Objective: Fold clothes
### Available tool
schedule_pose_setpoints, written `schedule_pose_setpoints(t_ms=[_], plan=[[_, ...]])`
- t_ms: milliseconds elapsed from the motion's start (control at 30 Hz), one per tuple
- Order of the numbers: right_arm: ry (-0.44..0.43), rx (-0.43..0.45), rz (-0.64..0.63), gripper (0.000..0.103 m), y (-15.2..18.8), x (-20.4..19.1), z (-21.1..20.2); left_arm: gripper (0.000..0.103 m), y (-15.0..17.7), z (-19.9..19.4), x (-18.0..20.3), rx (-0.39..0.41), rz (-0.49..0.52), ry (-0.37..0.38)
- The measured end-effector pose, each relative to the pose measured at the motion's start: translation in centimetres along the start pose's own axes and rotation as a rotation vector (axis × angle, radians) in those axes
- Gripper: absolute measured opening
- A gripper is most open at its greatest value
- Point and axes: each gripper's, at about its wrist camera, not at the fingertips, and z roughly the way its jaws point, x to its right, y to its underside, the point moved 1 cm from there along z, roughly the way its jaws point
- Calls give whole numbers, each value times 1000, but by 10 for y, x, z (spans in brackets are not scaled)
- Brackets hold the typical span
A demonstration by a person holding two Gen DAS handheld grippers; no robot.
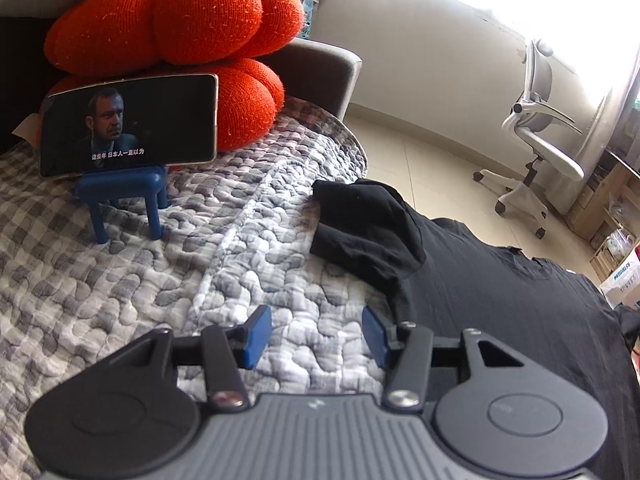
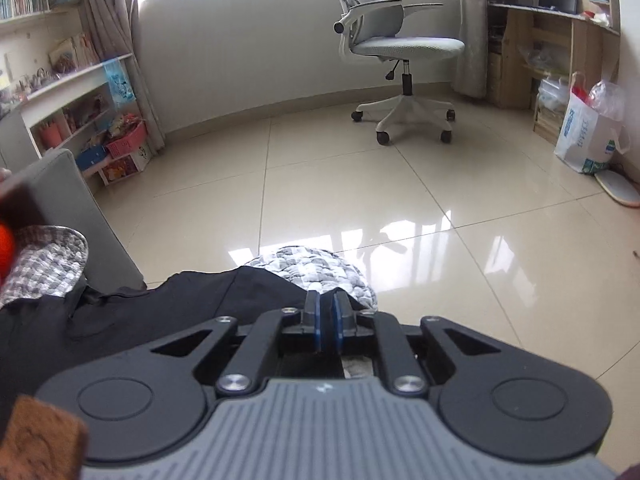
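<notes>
One black garment [image 1: 500,300], one quilted blanket [image 1: 120,280], two orange cushions [image 1: 180,20], one phone [image 1: 130,124], one blue stand [image 1: 124,196], one office chair [image 2: 400,48].

A home living room: quilted sofa [image 1: 120,280], office chair [image 2: 396,44], cluttered bookshelves [image 2: 60,92]; tiled floor [image 2: 400,208].

Black thin-fabric garment [image 1: 500,300]: spread across the grey-white checked quilt [image 1: 120,280], sleeve folded inward, reaching the quilt's rounded edge.

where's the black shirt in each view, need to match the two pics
Left wrist view: the black shirt fills the lower right, one sleeve folded onto the quilt.
Right wrist view: the shirt lies at lower left, before the gripper.
Shared landmark: the white office chair on the tiled floor.
</notes>
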Motion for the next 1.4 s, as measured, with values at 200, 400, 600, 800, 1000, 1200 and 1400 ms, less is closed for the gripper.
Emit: schedule_pose_setpoints(t_ms=[200, 400, 600, 800, 1000, 1200, 1400], plan=[[-172, -173, -47, 44, 50, -11, -32, 52, 37, -47, -2, -45, 37, 30], [-318, -302, -63, 44, 95, -16, -74, 52, 89, -101, -6, -96, 57, 70], [-345, -358, -77, 44, 131, -13, -122, 52, 125, -138, -11, -123, 12, 105], [-356, -318, -208, 44, 169, -4, -190, 52, 156, -169, -20, -145, 37, 109], [-319, -192, -324, 45, 187, 12, -242, 50, 173, -190, -26, -136, 58, 116], [-301, -203, -303, 45, 222, 19, -233, 50, 183, -205, -26, -124, 59, 119], [-345, -203, -258, 45, 249, 27, -237, 50, 194, -225, -34, -129, 58, 122]])
